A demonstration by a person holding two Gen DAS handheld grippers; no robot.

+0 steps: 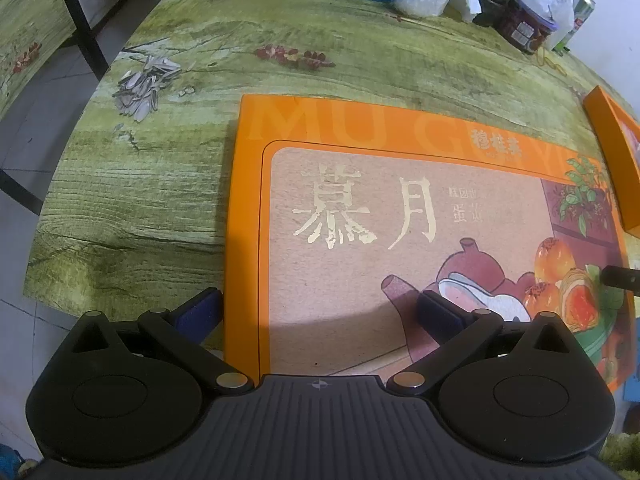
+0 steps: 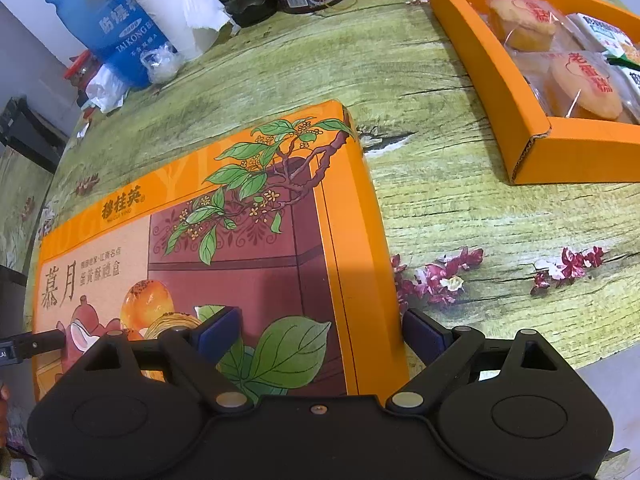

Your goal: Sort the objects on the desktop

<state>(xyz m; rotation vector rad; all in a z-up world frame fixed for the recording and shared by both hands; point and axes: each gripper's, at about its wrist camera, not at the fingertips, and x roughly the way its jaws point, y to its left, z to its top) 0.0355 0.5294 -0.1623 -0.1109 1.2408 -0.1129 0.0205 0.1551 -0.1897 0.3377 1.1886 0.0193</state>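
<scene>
Across the orange lid [image 1: 400, 216], flat on the bench [image 1: 140, 200], your left gripper [image 1: 320, 312] and right gripper [image 2: 320, 332] straddle opposite near corners, both spread wide, holding nothing.

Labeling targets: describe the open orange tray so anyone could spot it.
On the green wood-print table, look right of the big illustrated orange lid. The open orange tray sits apart from it, the only box showing wrapped round cakes inside.
</scene>
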